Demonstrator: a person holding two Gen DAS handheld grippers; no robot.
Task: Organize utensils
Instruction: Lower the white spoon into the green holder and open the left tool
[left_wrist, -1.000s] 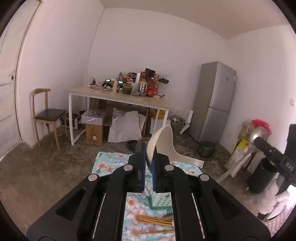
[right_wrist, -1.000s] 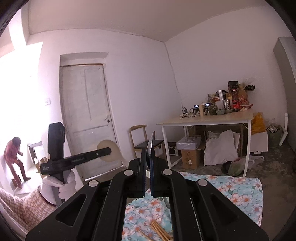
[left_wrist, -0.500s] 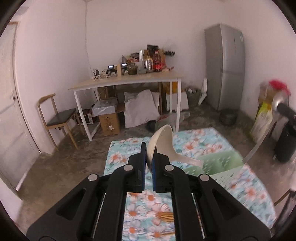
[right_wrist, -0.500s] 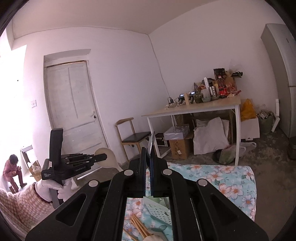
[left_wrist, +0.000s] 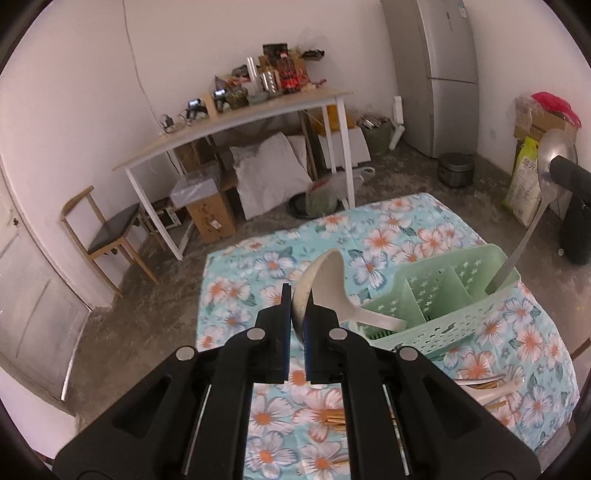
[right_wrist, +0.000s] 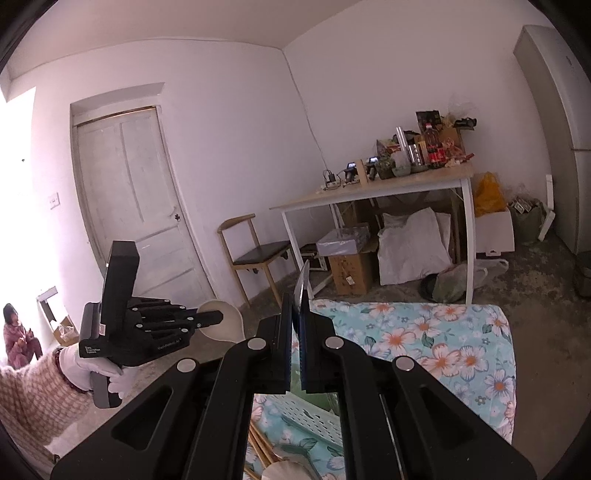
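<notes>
The left gripper (left_wrist: 297, 295) pinches one white ladle (left_wrist: 325, 284) by its bowl, the handle running right over the near end of the green caddy (left_wrist: 461, 317). The caddy shows three compartments and lies on the floral cloth (left_wrist: 406, 229). The right gripper (right_wrist: 297, 299) is clamped on one metal spoon (left_wrist: 546, 173); in the left view its handle slants down into the caddy's far-right compartment. Near the caddy lie one more white spoon (left_wrist: 495, 391) and a bundle of chopsticks (left_wrist: 334, 419), too hidden to count. Beyond stand one table (left_wrist: 236, 122), one chair (left_wrist: 107, 236) and one fridge (left_wrist: 439, 74).
</notes>
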